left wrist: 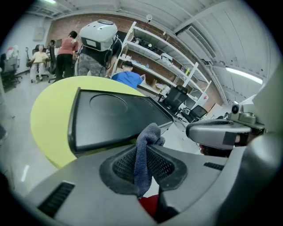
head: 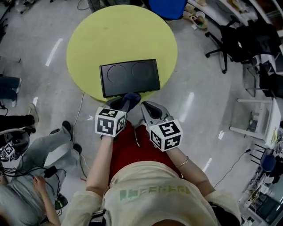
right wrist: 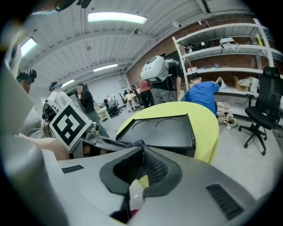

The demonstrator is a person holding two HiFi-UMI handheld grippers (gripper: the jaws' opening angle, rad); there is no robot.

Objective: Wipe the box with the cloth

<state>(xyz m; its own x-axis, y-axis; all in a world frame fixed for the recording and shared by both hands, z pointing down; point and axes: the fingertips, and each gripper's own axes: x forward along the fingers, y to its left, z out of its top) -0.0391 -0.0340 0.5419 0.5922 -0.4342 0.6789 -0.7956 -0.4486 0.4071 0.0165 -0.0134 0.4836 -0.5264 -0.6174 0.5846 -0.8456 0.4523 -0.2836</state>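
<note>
A flat black box (head: 129,77) with two round recesses in its top lies on the near part of a round yellow-green table (head: 119,35). My left gripper (head: 125,101) is shut on a dark blue cloth (head: 130,98), held just off the box's near edge. In the left gripper view the cloth (left wrist: 148,137) sticks up from between the jaws, with the box (left wrist: 110,114) just beyond. My right gripper (head: 148,108) hangs beside the left one, off the table's near edge, shut with nothing in it. Its own view shows the box (right wrist: 161,130) ahead.
A black office chair (head: 234,42) stands to the right of the table. A seated person (head: 35,176) is at the lower left, with cables on the floor. Something blue (head: 167,8) lies at the table's far side. White shelving (right wrist: 221,44) lines the back wall.
</note>
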